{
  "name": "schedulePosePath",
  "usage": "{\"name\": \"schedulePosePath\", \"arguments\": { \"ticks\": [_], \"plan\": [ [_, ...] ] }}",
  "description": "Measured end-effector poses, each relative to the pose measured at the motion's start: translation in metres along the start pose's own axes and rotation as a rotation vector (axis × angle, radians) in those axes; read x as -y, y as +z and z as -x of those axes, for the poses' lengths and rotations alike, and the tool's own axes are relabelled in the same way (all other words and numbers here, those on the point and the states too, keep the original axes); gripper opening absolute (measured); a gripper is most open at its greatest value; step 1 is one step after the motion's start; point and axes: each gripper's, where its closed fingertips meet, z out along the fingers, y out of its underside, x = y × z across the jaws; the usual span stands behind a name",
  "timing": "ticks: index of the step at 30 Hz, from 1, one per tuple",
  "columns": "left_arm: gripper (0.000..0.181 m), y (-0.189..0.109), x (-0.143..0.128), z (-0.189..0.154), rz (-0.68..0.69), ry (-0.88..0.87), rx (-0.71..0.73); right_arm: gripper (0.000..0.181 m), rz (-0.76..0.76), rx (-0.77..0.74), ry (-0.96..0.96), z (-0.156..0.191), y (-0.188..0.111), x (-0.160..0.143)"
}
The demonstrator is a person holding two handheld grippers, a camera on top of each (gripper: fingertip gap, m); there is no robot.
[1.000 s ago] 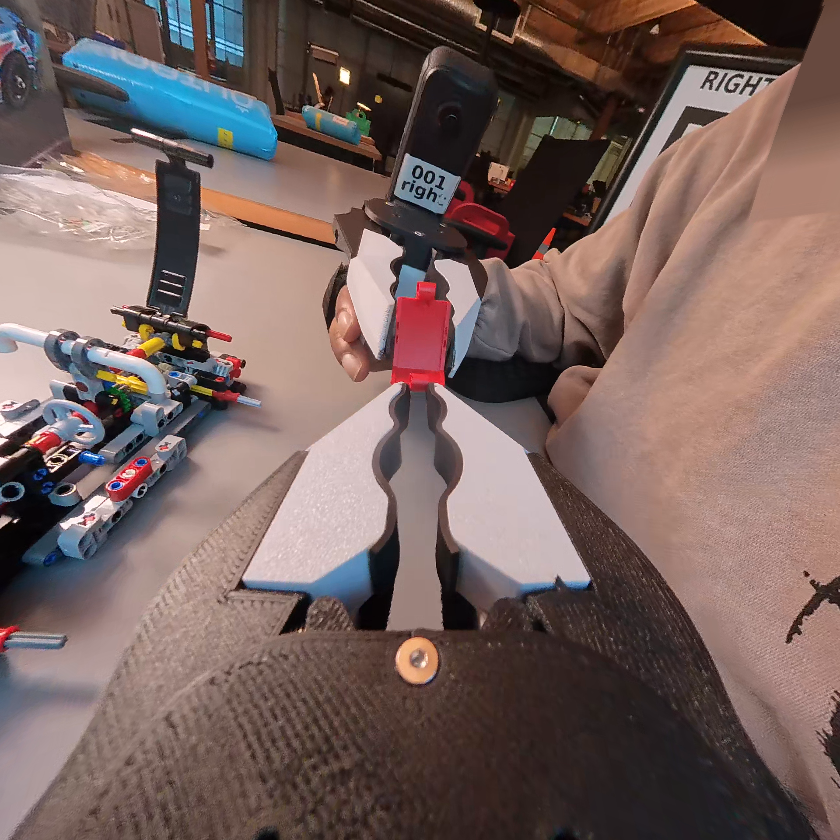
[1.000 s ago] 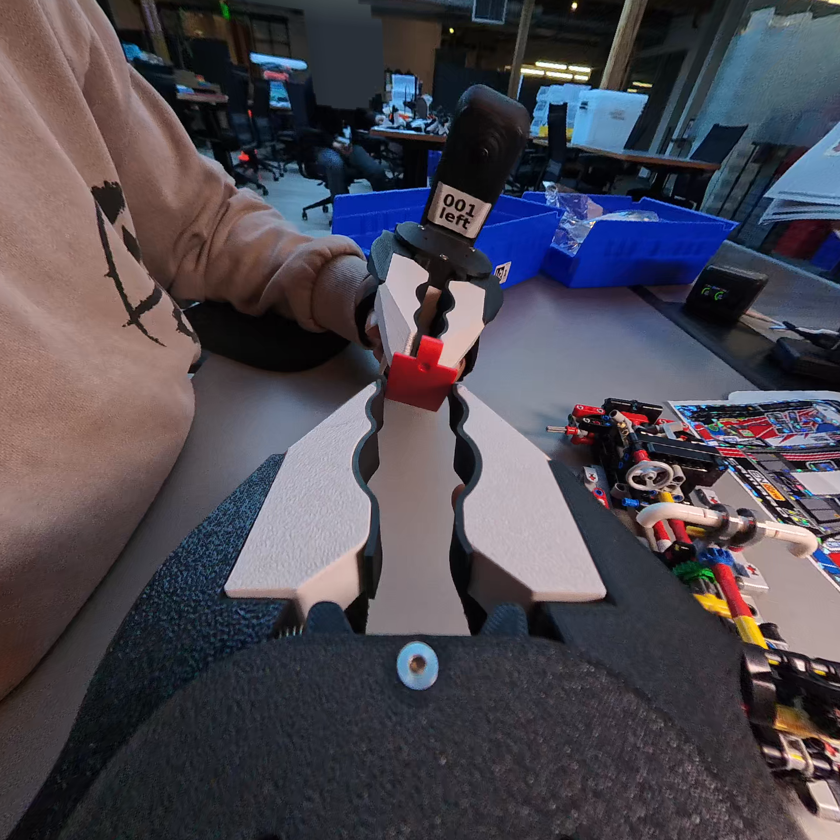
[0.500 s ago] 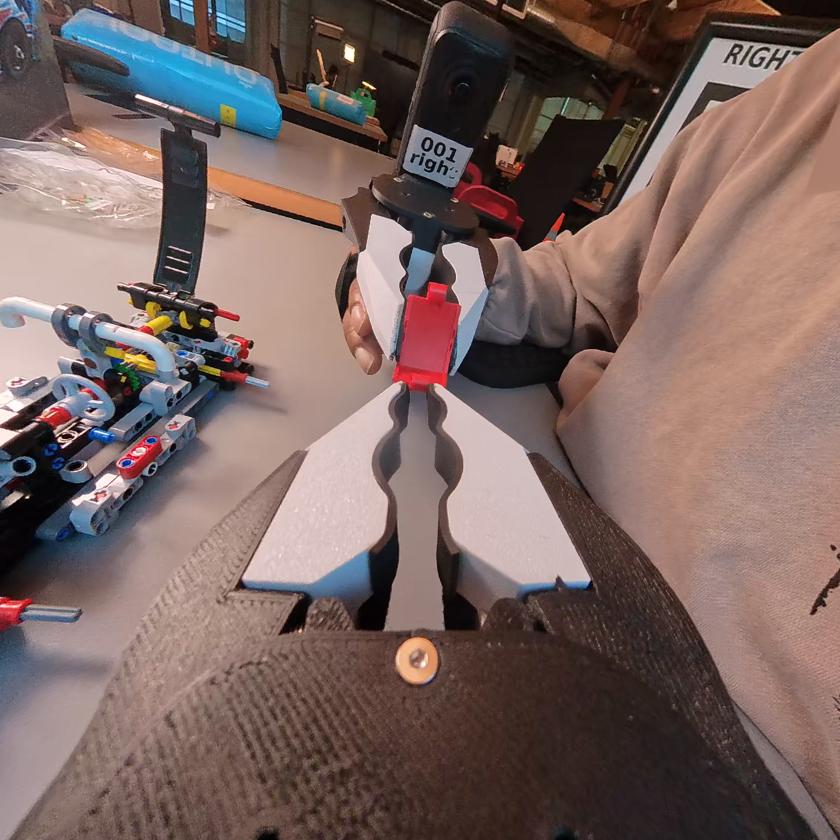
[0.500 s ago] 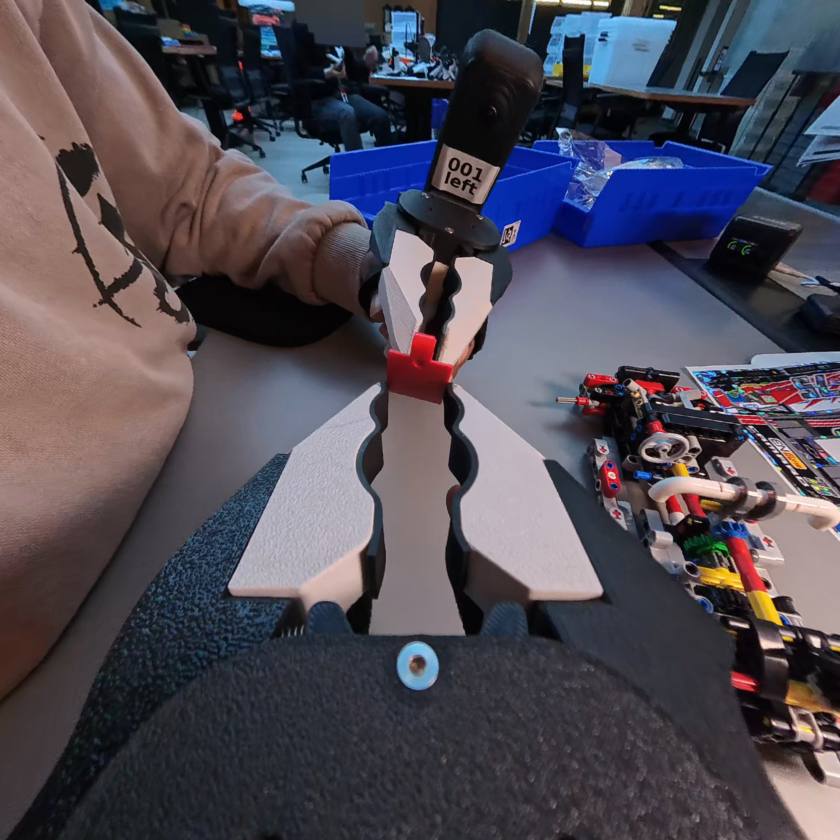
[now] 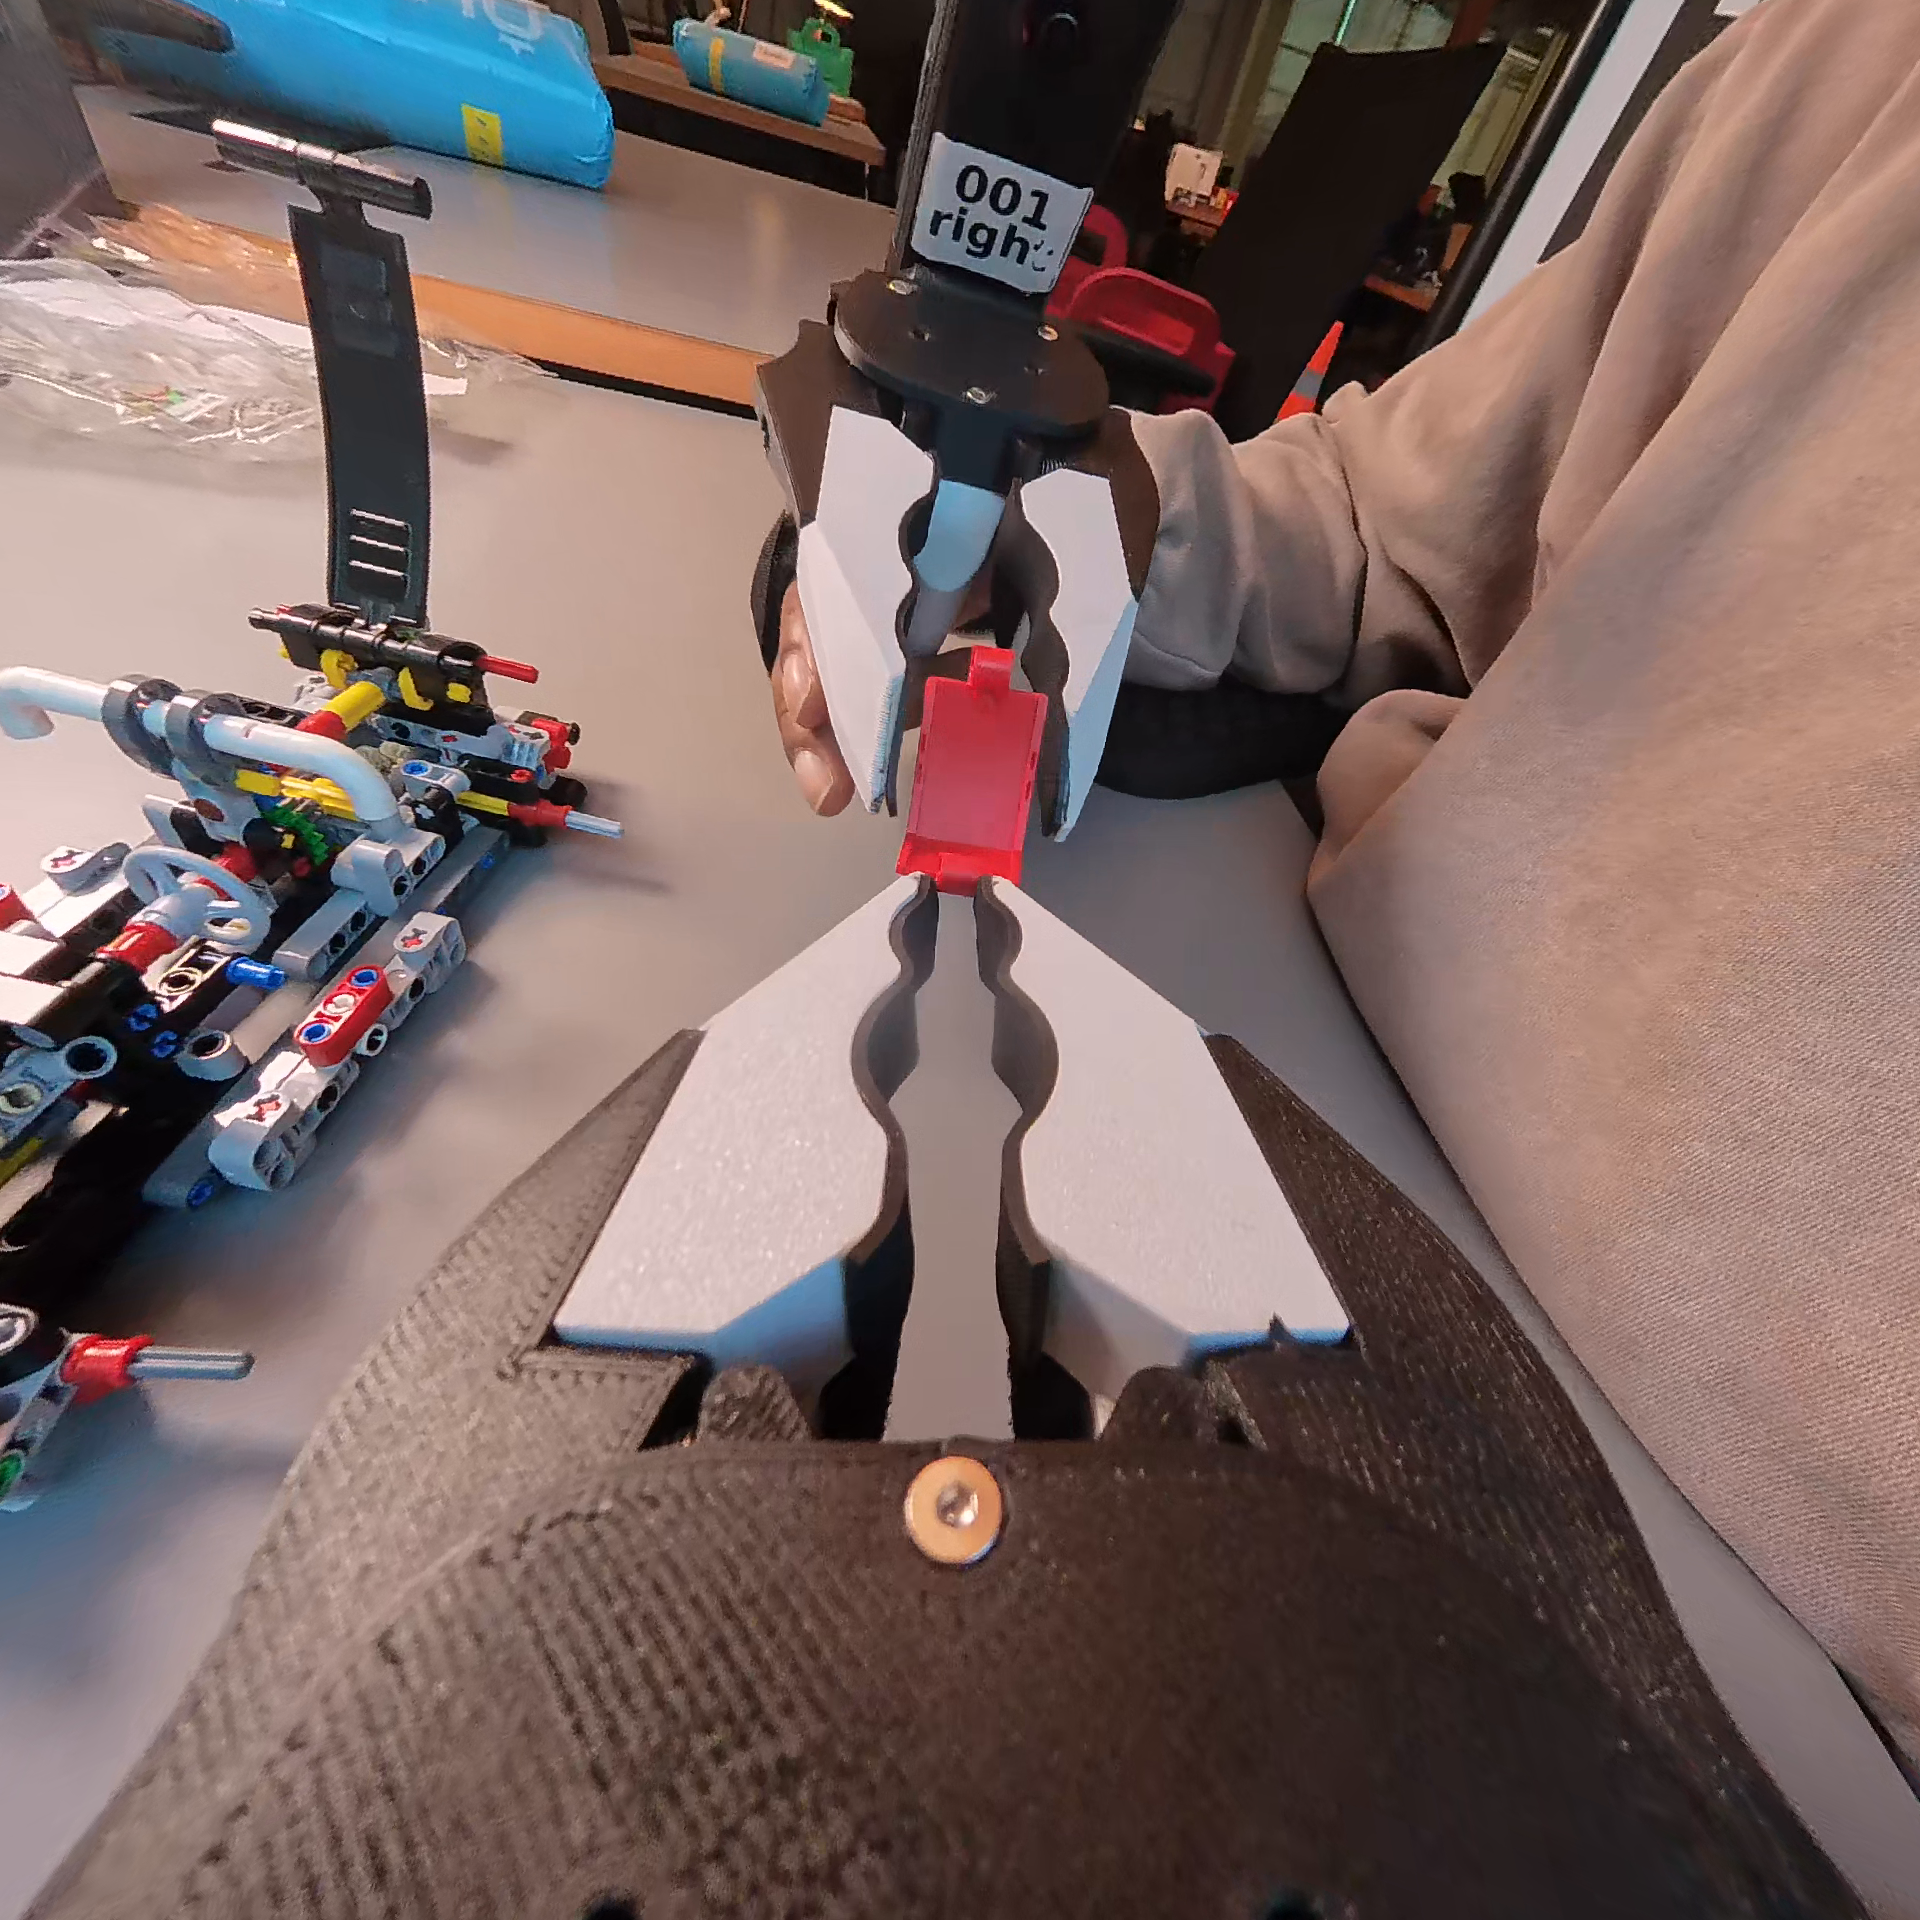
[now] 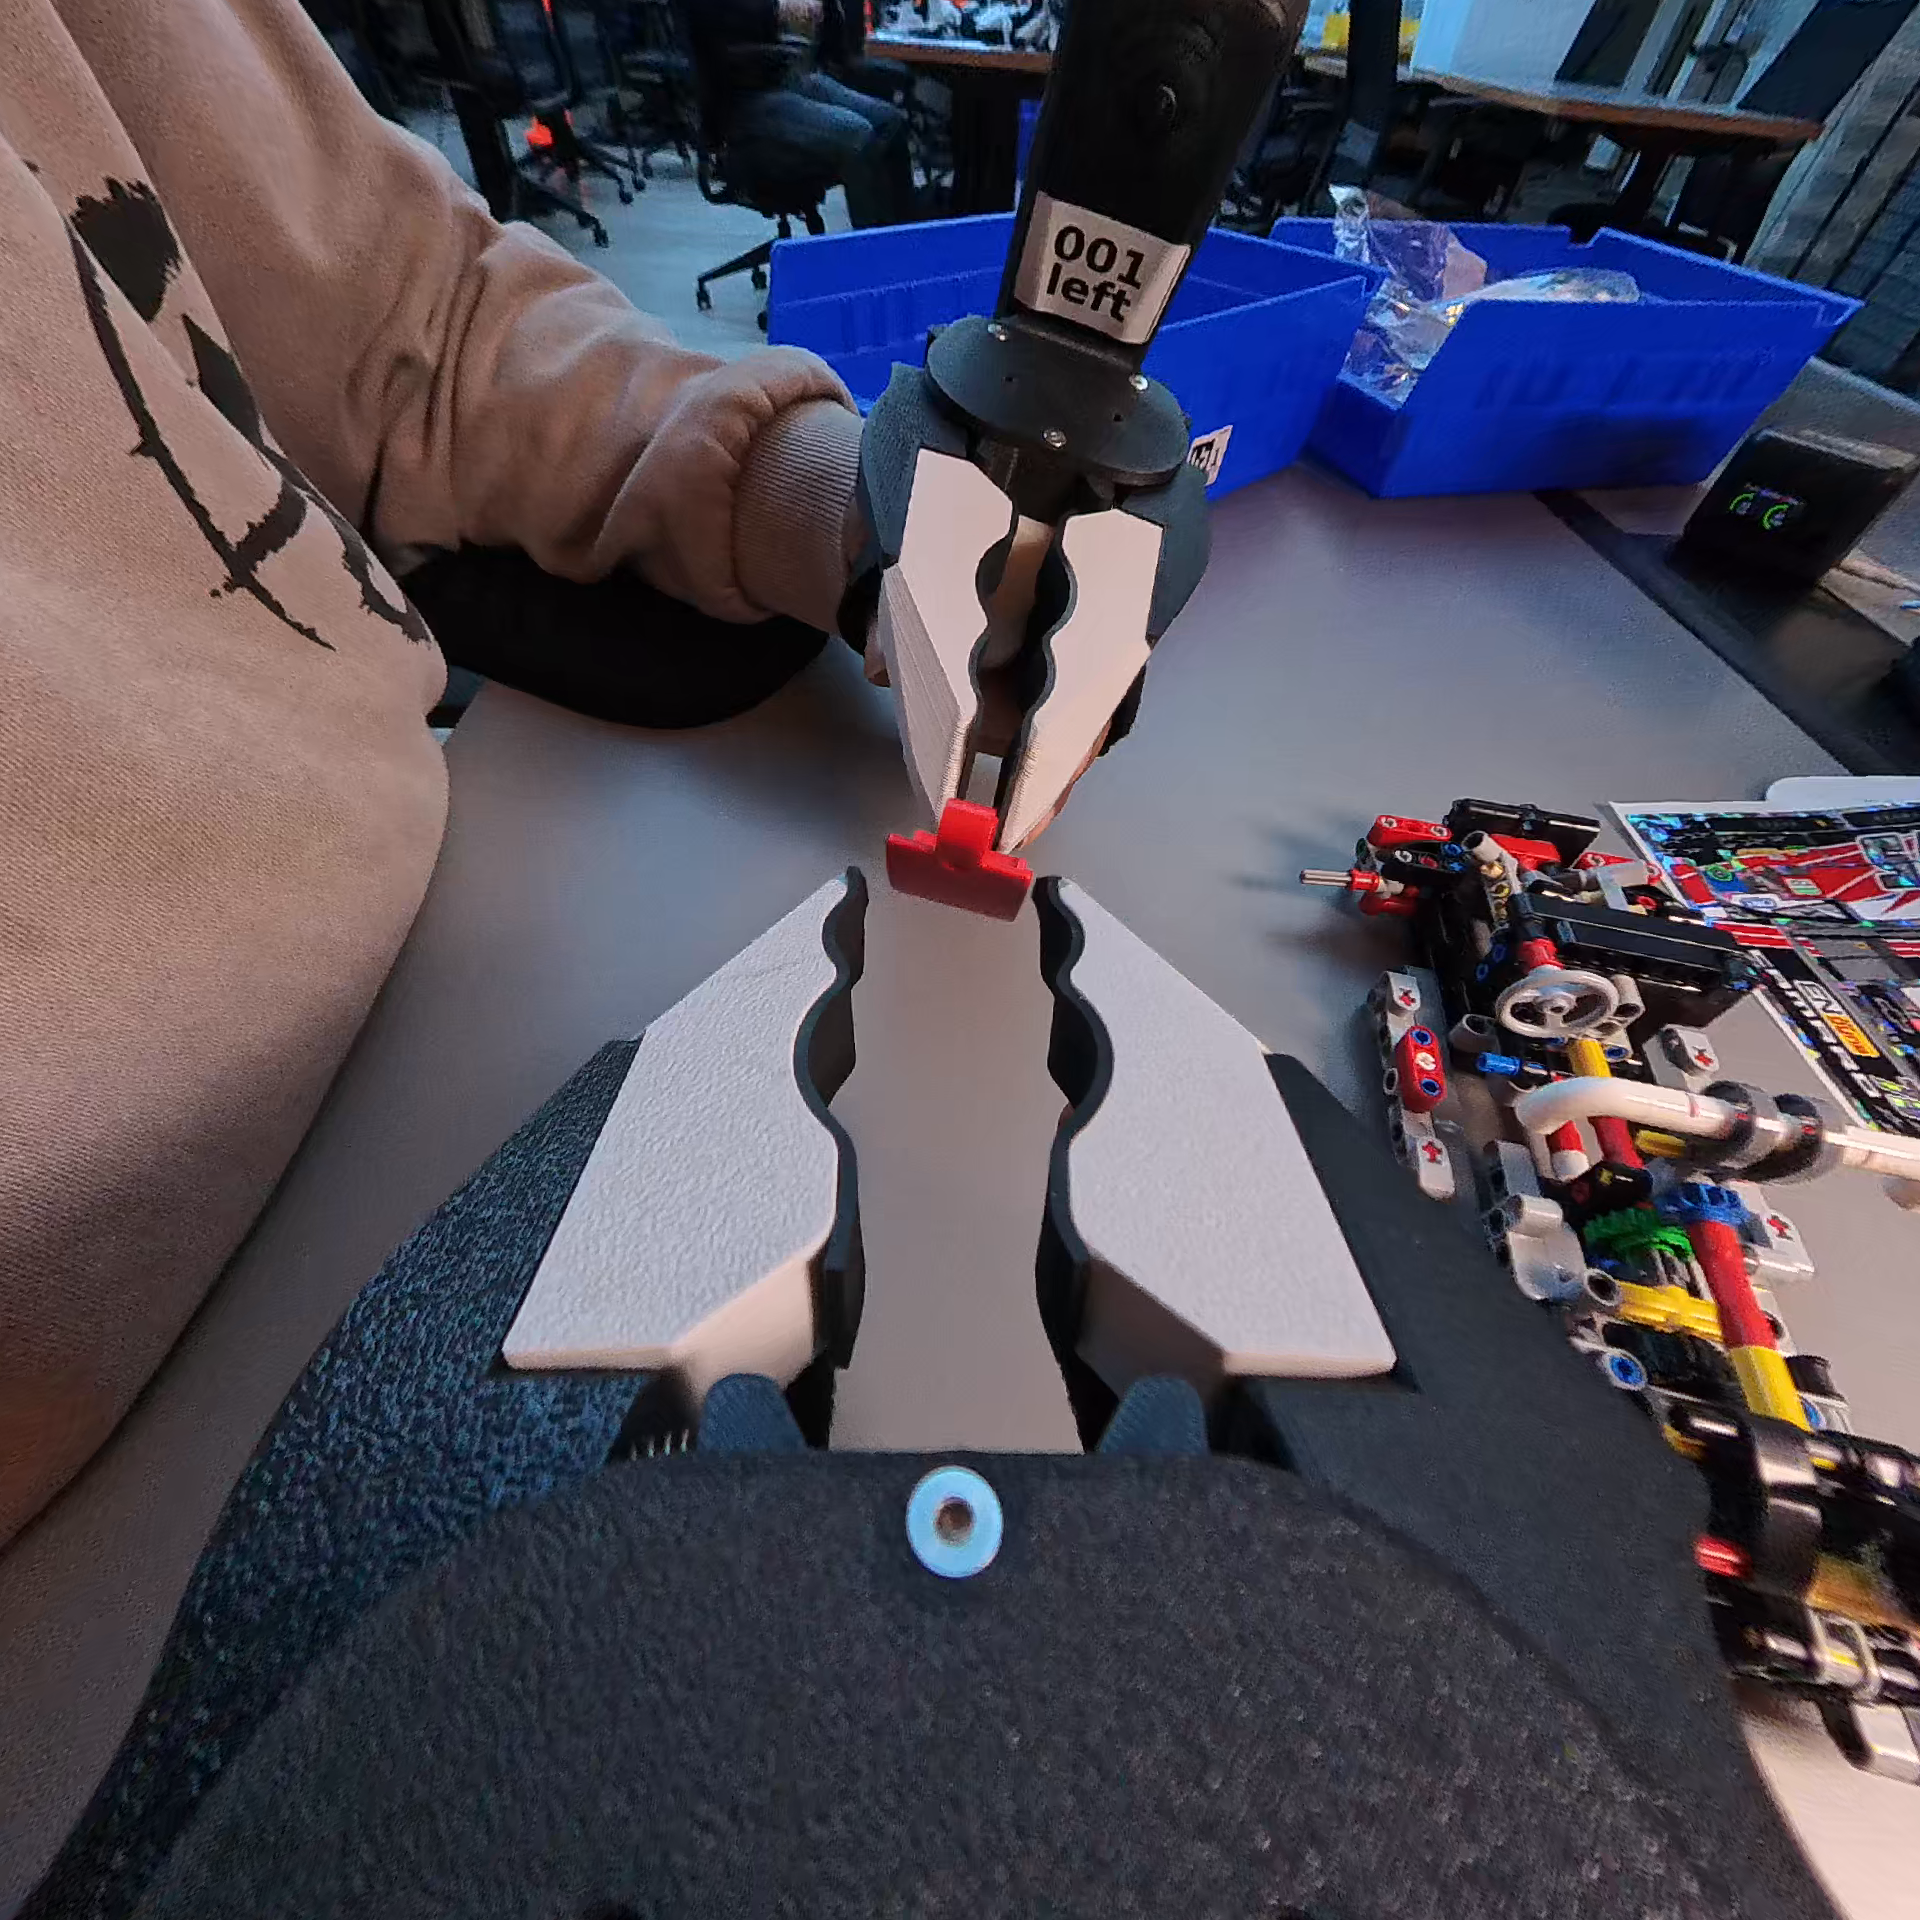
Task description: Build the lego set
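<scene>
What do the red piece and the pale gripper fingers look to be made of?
The red piece looks like moulded hard plastic: smooth, slightly glossy, crisp edges. The fingers appear to be matte, grainy printed plastic with wavy black inner edges that may be rubber, though I cannot tell. The gripper body looks like coarse black printed plastic.

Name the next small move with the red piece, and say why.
Probably draw the right gripper back clear of the red piece: its jaws stand open either side of it, while the left gripper is shut on the piece's tab and holds it alone.
</scene>
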Motion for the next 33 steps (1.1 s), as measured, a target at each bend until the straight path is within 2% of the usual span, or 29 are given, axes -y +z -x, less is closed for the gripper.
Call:
{"name": "schedulePosePath", "arguments": {
  "ticks": [6,10,22,23,24,26,29,33],
  "plan": [
    [0.005,-0.001,0.001,0.003,-0.006,-0.001,0.012,0.033,-0.021,0.004,0.02,-0.002,-0.004,0.004],
    [0.005,-0.001,0.001,0.005,-0.012,-0.001,0.024,0.023,-0.023,-0.019,0.013,-0.005,-0.005,0.005],
    [0.006,-0.004,0.016,0.026,-0.036,0.07,0.174,0.022,-0.016,-0.169,0.035,-0.03,-0.01,0.011],
    [0.013,-0.008,0.022,0.034,-0.043,0.093,0.219,0.022,-0.018,-0.196,0.024,-0.035,-0.012,0.012],
    [0.029,-0.013,0.027,0.046,-0.038,0.116,0.268,0.022,-0.008,-0.211,0.027,-0.04,-0.015,0.01],
    [0.044,-0.025,0.03,0.074,0.038,0.144,0.342,0.022,0.015,-0.265,0.056,-0.056,-0.021,0.005],
    [0.054,-0.038,0.012,0.125,0.271,0.227,0.443,0.022,0.095,-0.338,0.079,-0.077,-0.022,-0.01],
    [0.069,-0.031,0.002,0.162,0.509,0.249,0.368,0.022,0.214,-0.395,0.082,-0.09,-0.015,-0.027]
  ]
}}
